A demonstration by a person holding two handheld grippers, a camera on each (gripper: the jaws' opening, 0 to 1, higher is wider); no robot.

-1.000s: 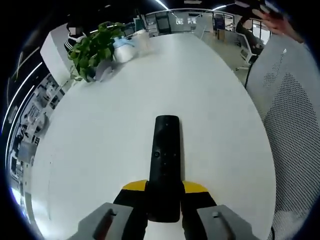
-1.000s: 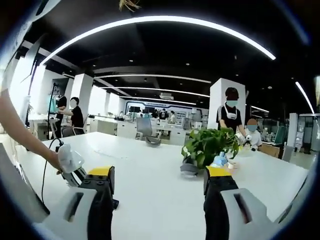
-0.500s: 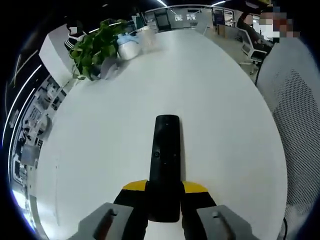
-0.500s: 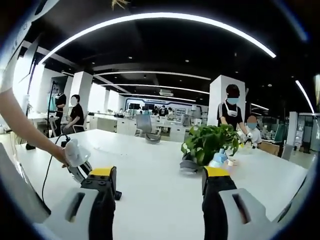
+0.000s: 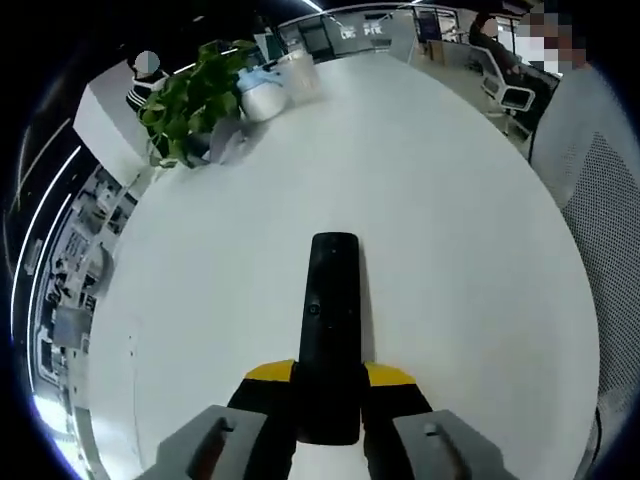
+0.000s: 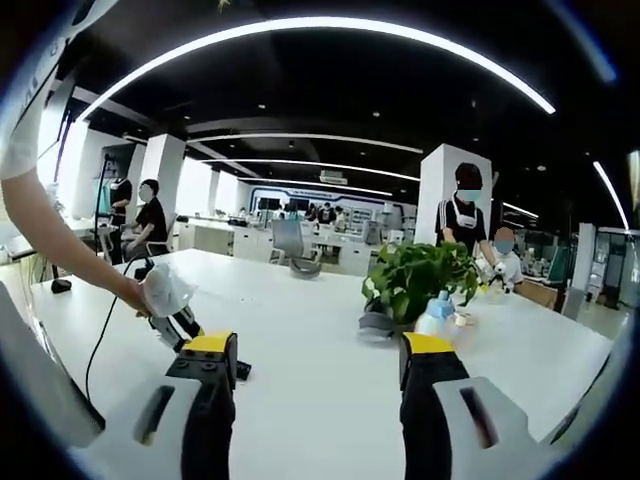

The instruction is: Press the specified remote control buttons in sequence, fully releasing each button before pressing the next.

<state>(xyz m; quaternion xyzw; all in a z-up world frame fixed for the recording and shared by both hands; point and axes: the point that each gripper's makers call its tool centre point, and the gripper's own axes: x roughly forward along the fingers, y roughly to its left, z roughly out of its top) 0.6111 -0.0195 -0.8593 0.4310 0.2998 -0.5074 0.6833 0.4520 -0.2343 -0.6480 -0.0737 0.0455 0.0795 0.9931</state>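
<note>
1. In the left gripper view I see my left hand-held gripper [image 5: 328,385] pinching the near end of the black remote control [image 5: 331,320]; its yellow-tipped jaws press on both sides; the remote points out over the white counter [image 5: 450,220].
2. A potted plant [image 5: 185,100] stands near the counter's far edge, with a pale bottle [image 5: 262,95] just beside it.
3. In the right gripper view my right hand-held gripper [image 6: 315,385] is spread wide, holding nothing; the left one [image 6: 180,320] shows there in a person's hand [image 6: 140,295].
</note>
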